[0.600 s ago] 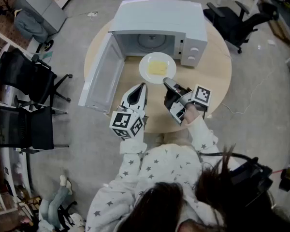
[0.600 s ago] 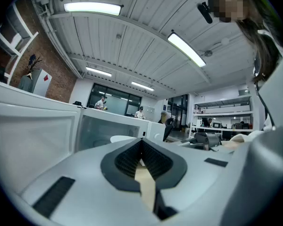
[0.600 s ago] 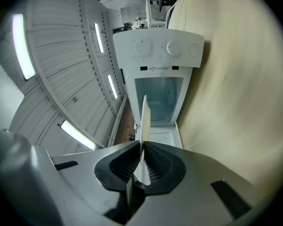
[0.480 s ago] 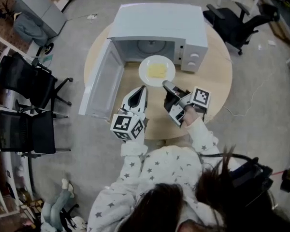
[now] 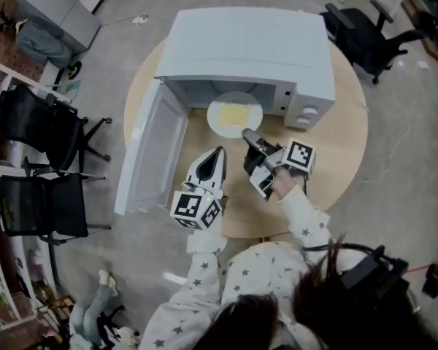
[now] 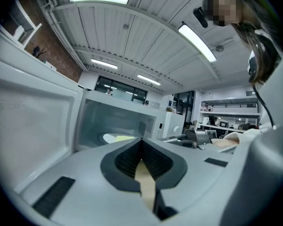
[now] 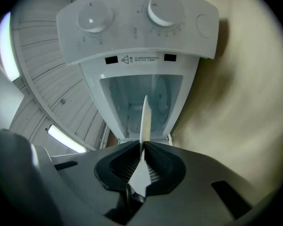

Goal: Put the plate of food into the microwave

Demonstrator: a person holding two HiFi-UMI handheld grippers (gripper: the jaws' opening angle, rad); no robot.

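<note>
At the mouth of the microwave (image 5: 248, 42) we're seeing one white plate (image 5: 217, 122) sitting half inside the cavity, its far edge hiding under the oven's top in the head view. One pale yellow piece of food (image 5: 236, 112) is lying on it; what kind, we can't tell. The right gripper (image 5: 247, 135) is pinching the plate's near rim. In the right gripper view the plate (image 7: 144, 117) is showing edge-on only, as a thin white blade clamped between the dark pads, so the food is out of sight there. Above it, two dials (image 7: 90, 19) are facing us on the control panel. The left gripper (image 5: 219, 152) is hovering just beside, jaws pressed together on nothing, with only tan tabletop showing through the slit. The oven door (image 5: 150, 148) is hanging wide open on the left. Everything is resting on one round wooden table (image 5: 336, 144), and we're counting three black chairs (image 5: 47, 122) around it, one partly cut off at the frame's edge.
</note>
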